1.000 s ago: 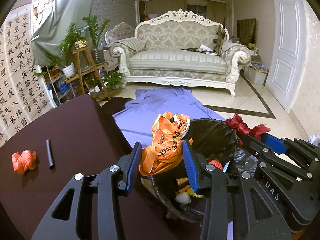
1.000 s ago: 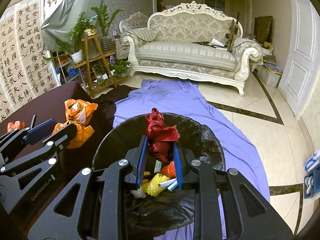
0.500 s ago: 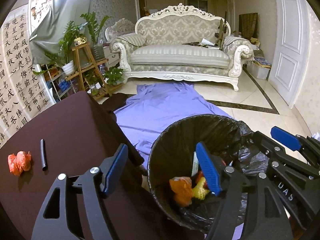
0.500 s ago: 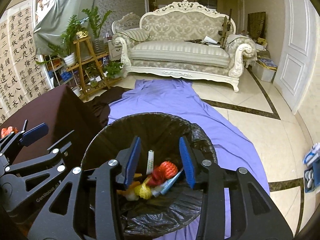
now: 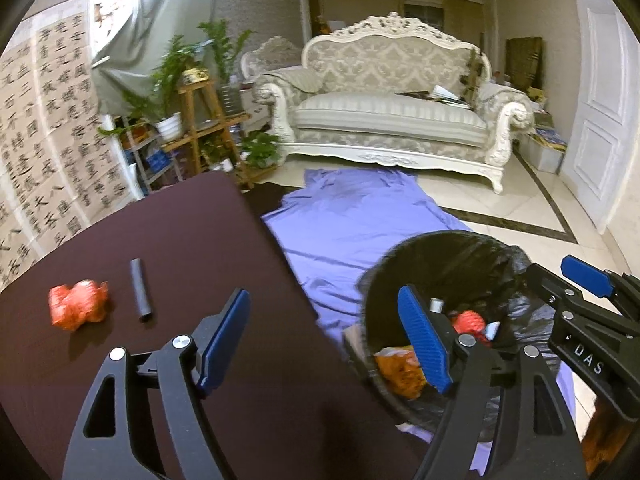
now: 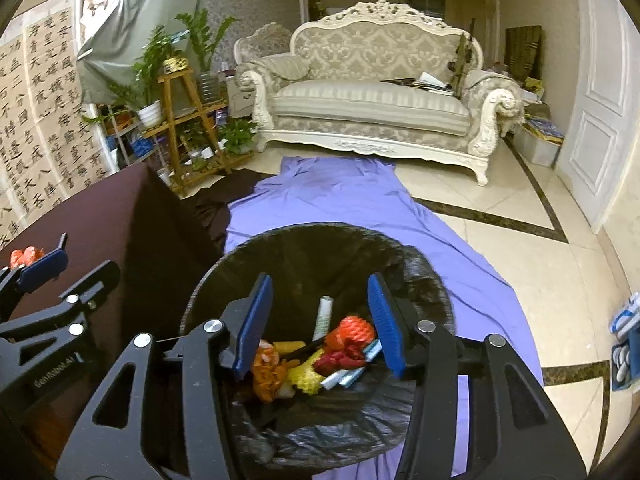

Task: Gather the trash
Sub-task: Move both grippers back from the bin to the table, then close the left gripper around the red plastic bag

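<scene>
A black-lined trash bin (image 6: pixel 320 240) stands on the floor beside the dark table (image 5: pixel 180 240); it also shows in the left wrist view (image 5: pixel 460 256). It holds mixed trash, among it an orange bag (image 6: pixel 268 364) and a red wad (image 6: pixel 340 360). My right gripper (image 6: pixel 320 320) is open and empty above the bin. My left gripper (image 5: pixel 326 340) is open and empty over the table's right edge. A crumpled orange-red scrap (image 5: pixel 76 306) and a black tube (image 5: pixel 140 290) lie on the table, left of the left gripper.
A purple cloth (image 6: pixel 340 192) lies on the tiled floor behind the bin. A white sofa (image 6: pixel 372 92) stands at the back, a wooden plant stand (image 6: pixel 180 120) at the left, a white door (image 6: pixel 600 100) at the right.
Both grippers opened and dropped their loads into the bin: the left let go of the orange bag, the right of the red wad. The left gripper then swung left toward the table.
</scene>
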`<state>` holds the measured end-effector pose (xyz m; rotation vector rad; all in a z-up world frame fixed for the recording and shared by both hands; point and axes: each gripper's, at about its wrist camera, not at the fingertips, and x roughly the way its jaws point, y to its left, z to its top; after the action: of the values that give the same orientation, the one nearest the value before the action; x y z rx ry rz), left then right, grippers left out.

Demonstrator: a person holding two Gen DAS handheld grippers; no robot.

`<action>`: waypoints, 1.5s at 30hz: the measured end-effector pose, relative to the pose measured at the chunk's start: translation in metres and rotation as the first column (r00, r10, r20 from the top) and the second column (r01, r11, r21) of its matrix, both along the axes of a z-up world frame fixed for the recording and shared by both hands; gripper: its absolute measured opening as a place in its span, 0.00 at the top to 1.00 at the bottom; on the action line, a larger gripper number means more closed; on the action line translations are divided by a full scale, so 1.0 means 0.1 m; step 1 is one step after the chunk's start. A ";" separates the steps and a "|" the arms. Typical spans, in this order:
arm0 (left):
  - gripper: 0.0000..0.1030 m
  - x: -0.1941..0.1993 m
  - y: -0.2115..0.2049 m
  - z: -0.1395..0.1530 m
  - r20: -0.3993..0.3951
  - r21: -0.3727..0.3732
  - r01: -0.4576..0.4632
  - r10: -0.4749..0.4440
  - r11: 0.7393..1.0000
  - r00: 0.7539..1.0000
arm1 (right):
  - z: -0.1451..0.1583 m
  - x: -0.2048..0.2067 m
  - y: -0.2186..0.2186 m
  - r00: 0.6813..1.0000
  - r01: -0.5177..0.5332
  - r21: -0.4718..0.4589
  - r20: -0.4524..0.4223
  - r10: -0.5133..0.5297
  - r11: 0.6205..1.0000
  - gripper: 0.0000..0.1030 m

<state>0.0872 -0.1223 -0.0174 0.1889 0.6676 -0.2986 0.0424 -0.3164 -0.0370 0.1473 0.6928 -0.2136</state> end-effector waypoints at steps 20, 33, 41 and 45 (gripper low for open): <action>0.25 0.16 1.61 0.05 0.008 0.011 -0.382 0.382 0.924 0.924 | 0.13 0.59 1.55 0.940 -0.339 -0.001 -0.032 0.338 0.941 0.44; 0.22 0.48 1.83 -0.01 -0.005 0.043 -0.394 0.395 0.918 0.919 | 0.15 0.90 2.01 0.910 -0.412 0.006 -0.051 0.411 0.911 0.44; 0.20 0.72 1.84 -0.12 -0.034 0.082 -0.360 0.364 0.929 0.931 | 0.13 1.06 2.12 0.907 -0.416 0.010 -0.065 0.415 0.909 0.43; 0.20 0.82 1.93 -0.17 -0.087 0.062 -0.352 0.356 0.934 0.930 | 0.09 1.13 2.19 0.902 -0.426 0.010 -0.077 0.426 0.905 0.43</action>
<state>0.1688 0.0710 -0.0349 0.0941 0.7906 0.0560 0.1557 -0.0976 -0.0277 -0.0231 0.7845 0.2009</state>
